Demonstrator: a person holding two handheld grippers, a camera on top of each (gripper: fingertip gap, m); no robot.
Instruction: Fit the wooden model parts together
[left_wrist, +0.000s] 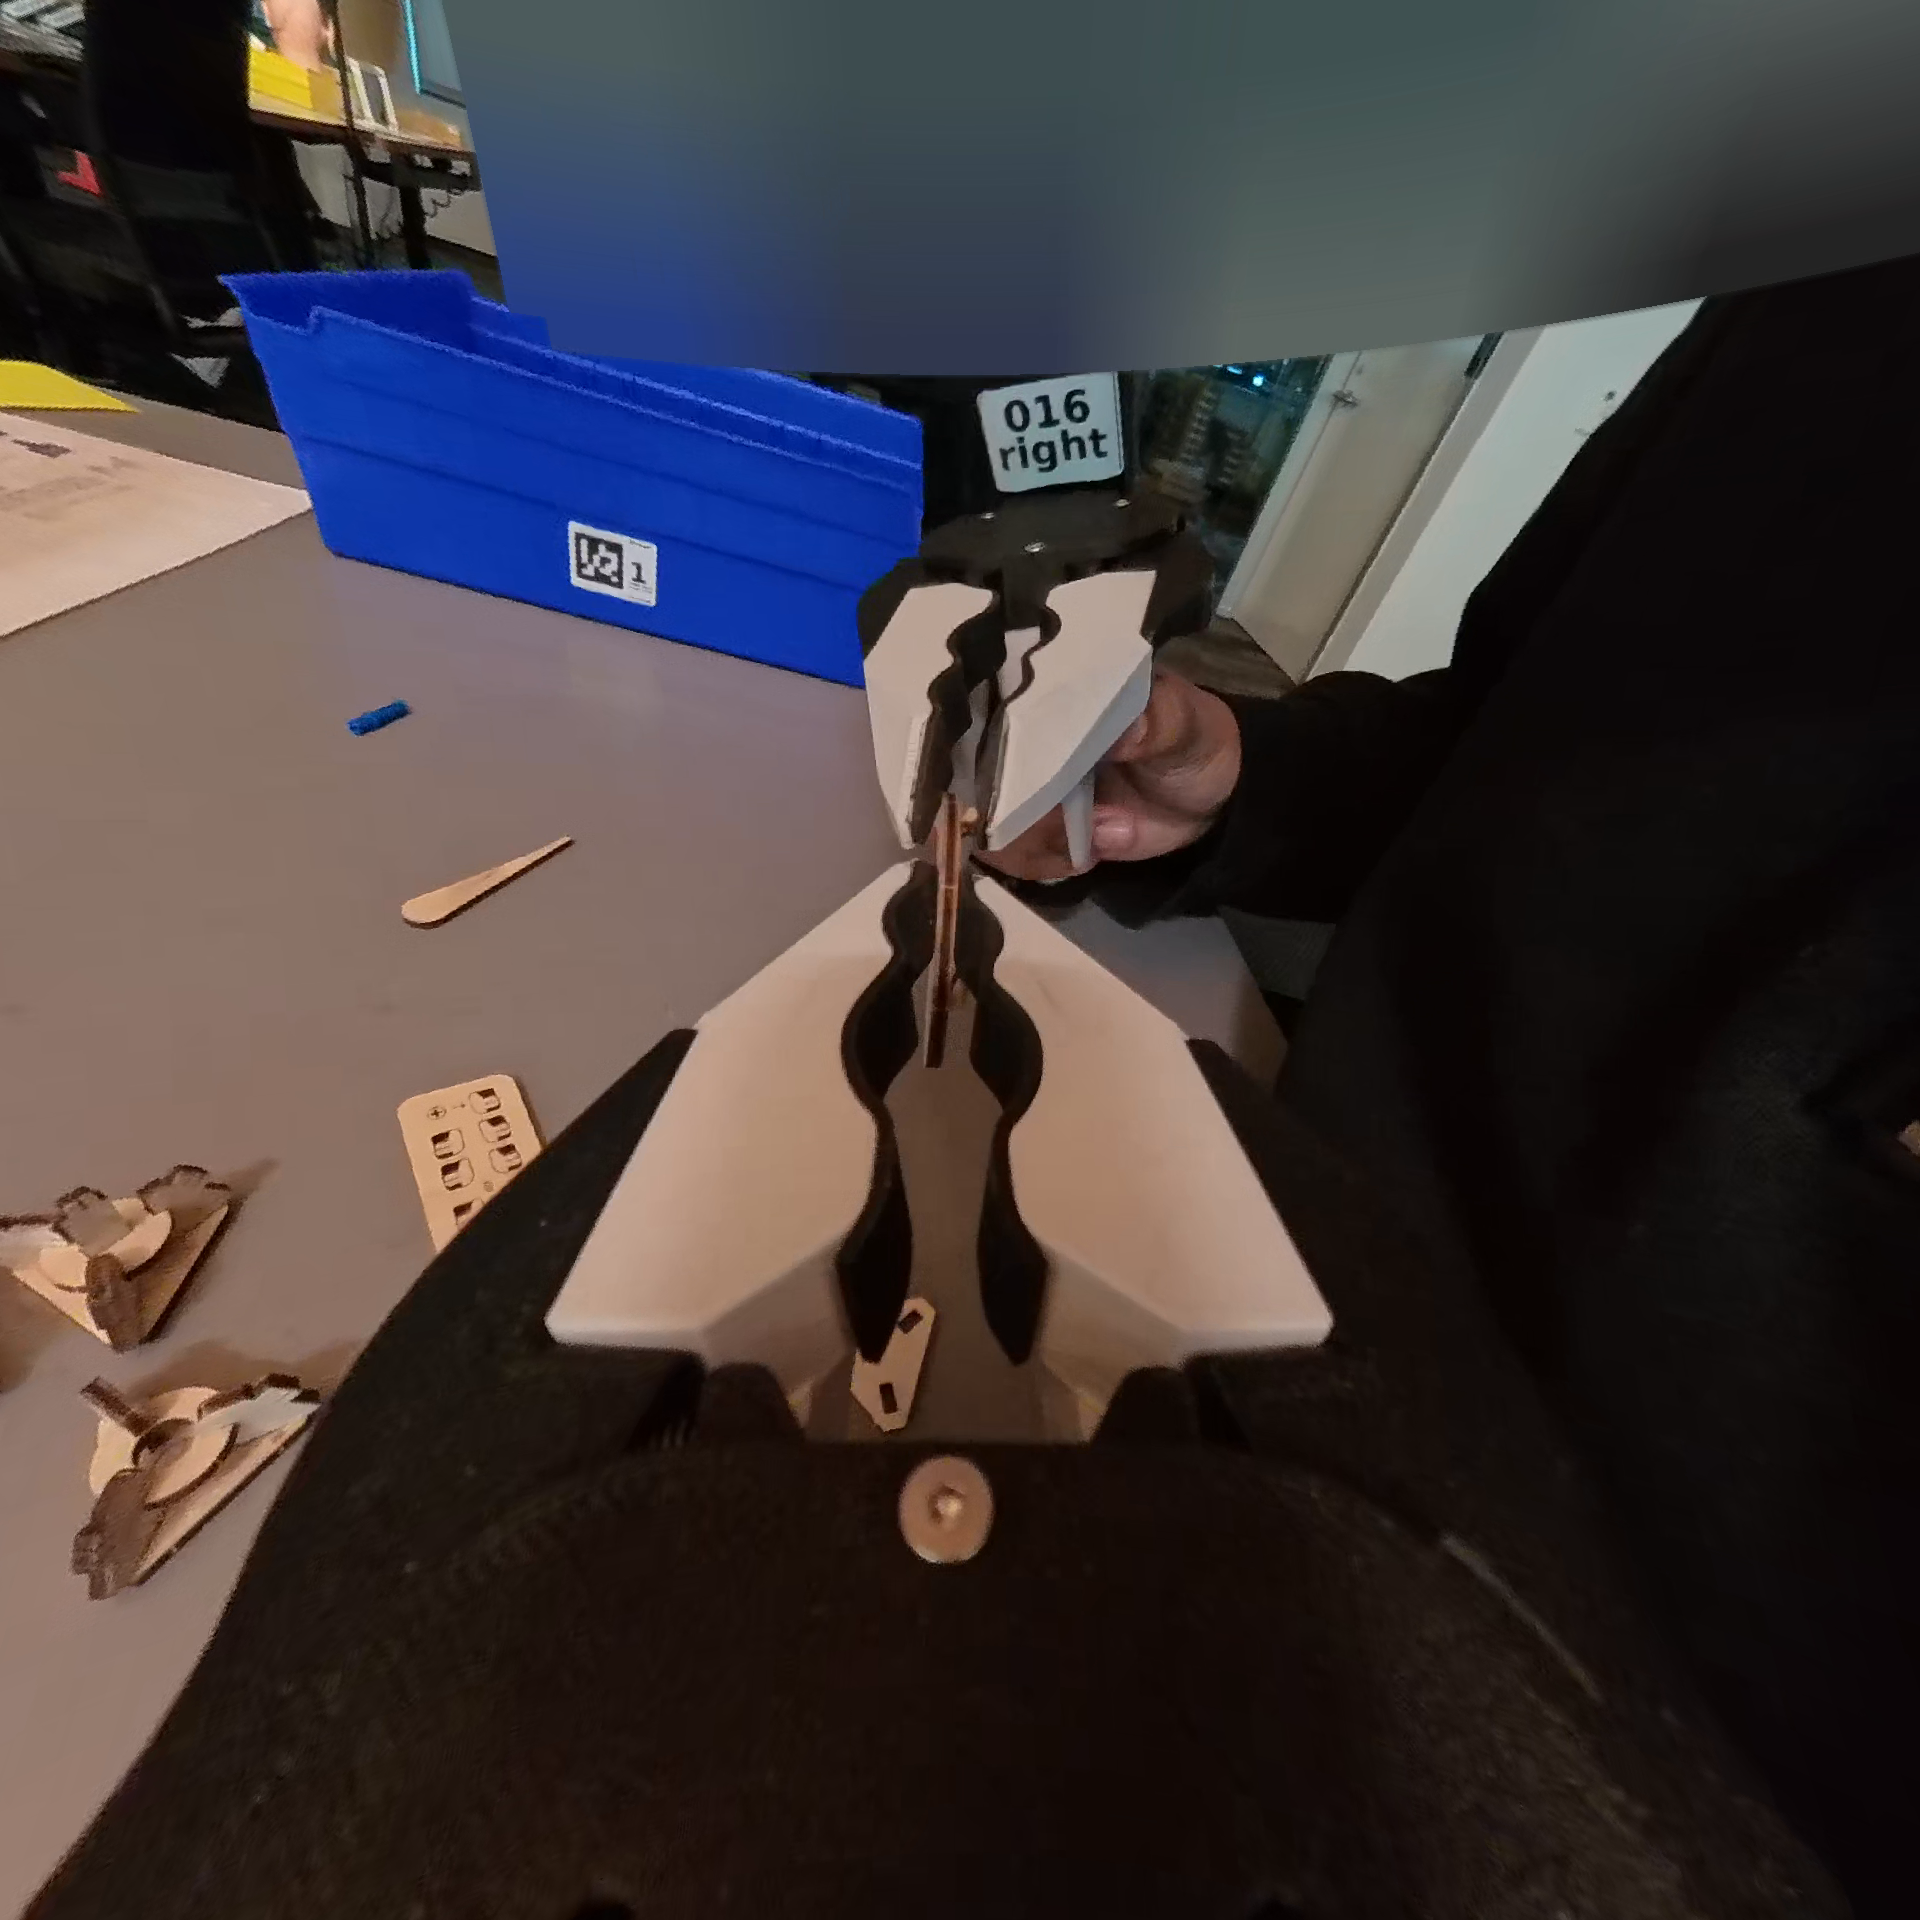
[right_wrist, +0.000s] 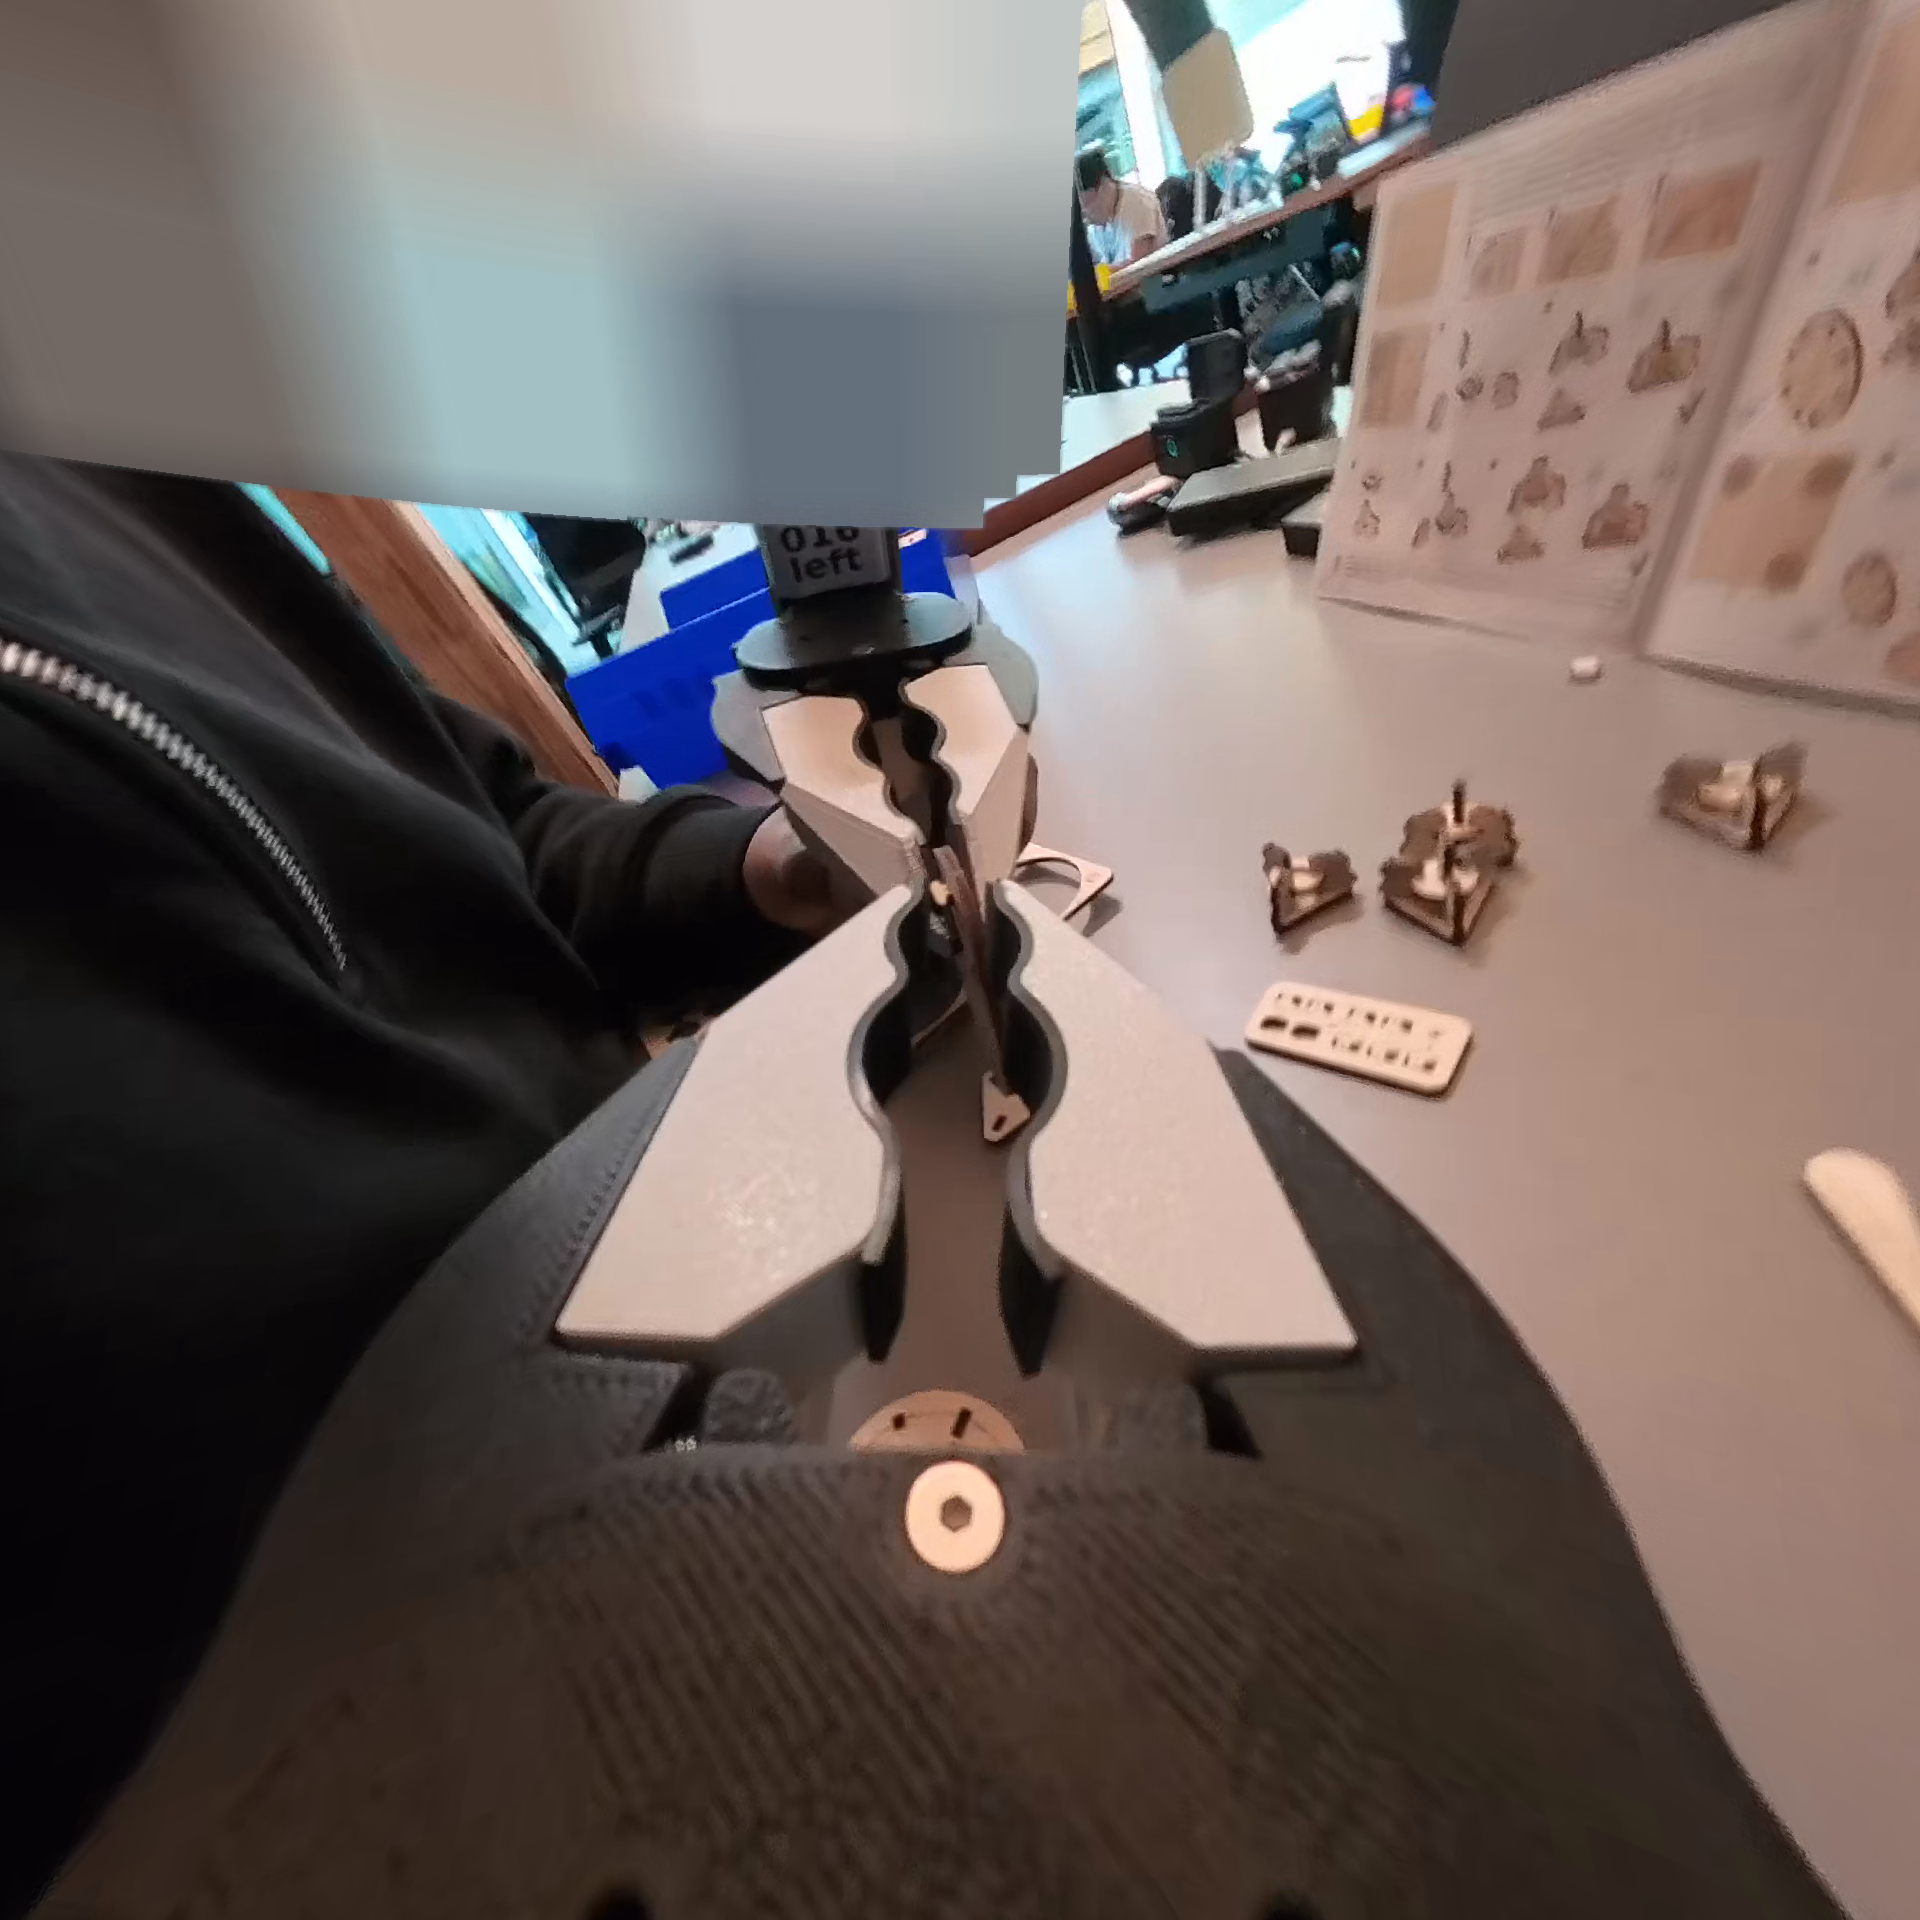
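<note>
Both grippers met tip to tip above the table (left_wrist: 312, 831).
Left gripper (left_wrist: 948, 883) clenched a thin wooden piece (left_wrist: 943, 966) edge-on, lengthwise along its fingers; right gripper (right_wrist: 966, 894) gripped its far end.

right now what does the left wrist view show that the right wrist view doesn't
Only the left wrist view: the blue plastic bin's front with its square marker, a small blue ribbed bit.

Only the right wrist view: the open printed instruction sheet, a round slotted wooden disc under the gripper.

Both: left gripper and right gripper tip to tip on one thin laser-cut wooden piece, grey tabletop, wooden stick, small assembled wooden models.
</note>
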